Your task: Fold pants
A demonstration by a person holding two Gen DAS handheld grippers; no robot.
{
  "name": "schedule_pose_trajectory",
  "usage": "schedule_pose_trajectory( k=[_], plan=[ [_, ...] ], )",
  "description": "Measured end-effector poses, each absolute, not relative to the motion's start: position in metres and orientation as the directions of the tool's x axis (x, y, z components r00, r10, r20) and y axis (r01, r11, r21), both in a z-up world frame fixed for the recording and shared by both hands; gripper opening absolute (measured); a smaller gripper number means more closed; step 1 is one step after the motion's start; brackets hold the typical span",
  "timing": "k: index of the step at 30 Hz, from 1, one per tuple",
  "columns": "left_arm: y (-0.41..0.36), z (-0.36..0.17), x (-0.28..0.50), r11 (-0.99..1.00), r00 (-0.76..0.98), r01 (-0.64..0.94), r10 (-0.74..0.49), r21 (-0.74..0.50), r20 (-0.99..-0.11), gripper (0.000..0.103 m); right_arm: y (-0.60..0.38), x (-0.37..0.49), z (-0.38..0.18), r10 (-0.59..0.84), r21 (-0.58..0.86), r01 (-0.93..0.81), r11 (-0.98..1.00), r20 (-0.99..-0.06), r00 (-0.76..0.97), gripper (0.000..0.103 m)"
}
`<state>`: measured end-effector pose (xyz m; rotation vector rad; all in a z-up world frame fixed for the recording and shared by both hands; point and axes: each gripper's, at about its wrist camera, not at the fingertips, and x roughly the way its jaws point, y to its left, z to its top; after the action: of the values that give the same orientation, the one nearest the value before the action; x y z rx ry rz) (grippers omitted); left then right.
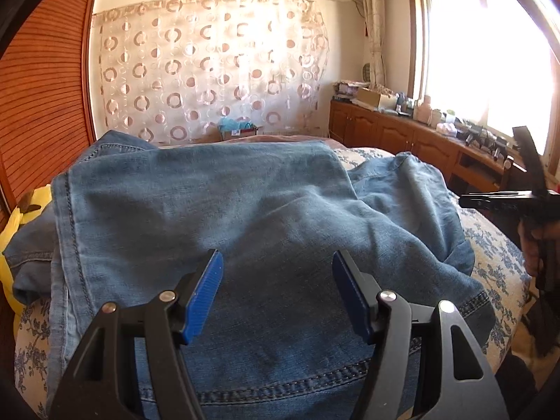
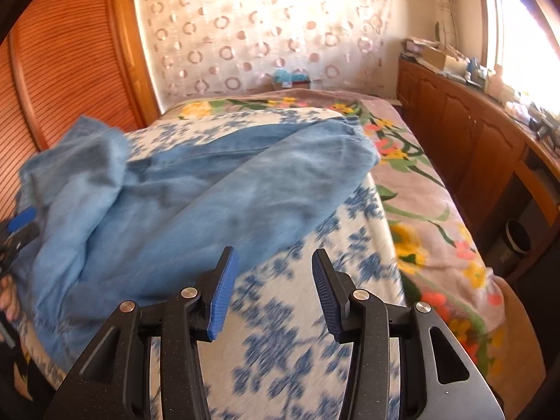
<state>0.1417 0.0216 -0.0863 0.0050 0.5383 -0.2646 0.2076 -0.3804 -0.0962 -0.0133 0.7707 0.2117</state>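
Blue denim pants [image 1: 245, 203] lie partly folded and rumpled on a bed, one leg laid over the rest. My left gripper [image 1: 277, 255] hovers open just above the denim near the waistband seam, with nothing pinched between its blue pads. In the right wrist view the pants [image 2: 196, 192] stretch to the left and far side. My right gripper [image 2: 274, 250] stands open over the bare sheet beside the pants' near edge, holding nothing. The right gripper [image 1: 525, 196] also shows at the right edge of the left wrist view, off the cloth. The left gripper [image 2: 21, 220] peeks in at the far left.
The bed has a white sheet with blue flowers [image 2: 297, 332] over a pink floral blanket [image 2: 437, 227]. A yellow item [image 1: 14, 224] lies under the pants' left side. Wooden cabinets [image 2: 472, 147] with clutter line the right wall; a slatted wardrobe door [image 1: 42, 70] stands left.
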Motion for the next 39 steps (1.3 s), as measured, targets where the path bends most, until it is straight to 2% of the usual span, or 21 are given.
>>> schedule_pose_trajectory(
  k=[5,14,16,17,18,21,28,34,35,37,38,39],
  plan=[
    [0.031,-0.087,0.142,0.966,0.827,0.234,-0.256,-0.106,-0.500,0.065,-0.389,0.239,-0.100,0.162,0.082,-0.150,0.985,-0.726,0.669,0.045],
    [0.034,-0.088,0.141,0.967,0.828,0.231,-0.255,-0.111,-0.499,0.065,-0.386,0.263,-0.109,0.153,0.095,-0.124,0.988,-0.758,0.633,0.045],
    [0.034,-0.088,0.141,0.967,0.826,0.228,-0.253,-0.111,-0.504,0.065,-0.383,0.261,-0.108,0.164,0.088,-0.151,0.985,-0.761,0.628,0.023],
    [0.034,-0.088,0.141,0.967,0.825,0.227,-0.252,-0.112,-0.506,0.065,-0.381,0.260,-0.107,0.167,0.085,-0.159,0.984,-0.763,0.625,0.008],
    [0.035,-0.088,0.140,0.968,0.825,0.225,-0.251,-0.113,-0.506,0.065,-0.382,0.258,-0.104,0.166,0.079,-0.165,0.983,-0.761,0.627,0.003],
    [0.035,-0.088,0.140,0.967,0.827,0.227,-0.254,-0.114,-0.501,0.065,-0.392,0.249,-0.086,0.171,0.077,-0.169,0.983,-0.730,0.662,0.000],
    [0.034,-0.087,0.140,0.968,0.826,0.224,-0.250,-0.114,-0.506,0.065,-0.432,0.214,-0.030,0.096,0.029,-0.101,0.994,-0.648,0.755,0.000],
    [0.034,-0.087,0.140,0.969,0.826,0.221,-0.247,-0.113,-0.507,0.065,-0.439,0.216,-0.050,0.117,0.059,-0.104,0.993,-0.681,0.723,0.000],
    [0.034,-0.087,0.141,0.969,0.825,0.221,-0.247,-0.112,-0.508,0.065,-0.436,0.217,-0.054,0.128,0.069,-0.111,0.991,-0.684,0.719,0.003],
    [0.034,-0.087,0.141,0.969,0.825,0.220,-0.246,-0.112,-0.509,0.065,-0.428,0.220,-0.063,0.134,0.073,-0.116,0.991,-0.688,0.713,0.023],
    [0.034,-0.087,0.141,0.969,0.824,0.220,-0.246,-0.112,-0.511,0.065,-0.425,0.221,-0.067,0.136,0.075,-0.117,0.990,-0.691,0.710,0.038],
    [0.034,-0.087,0.142,0.969,0.823,0.220,-0.246,-0.112,-0.513,0.065,-0.421,0.224,-0.072,0.150,0.087,-0.125,0.988,-0.694,0.704,0.044]
  ],
)
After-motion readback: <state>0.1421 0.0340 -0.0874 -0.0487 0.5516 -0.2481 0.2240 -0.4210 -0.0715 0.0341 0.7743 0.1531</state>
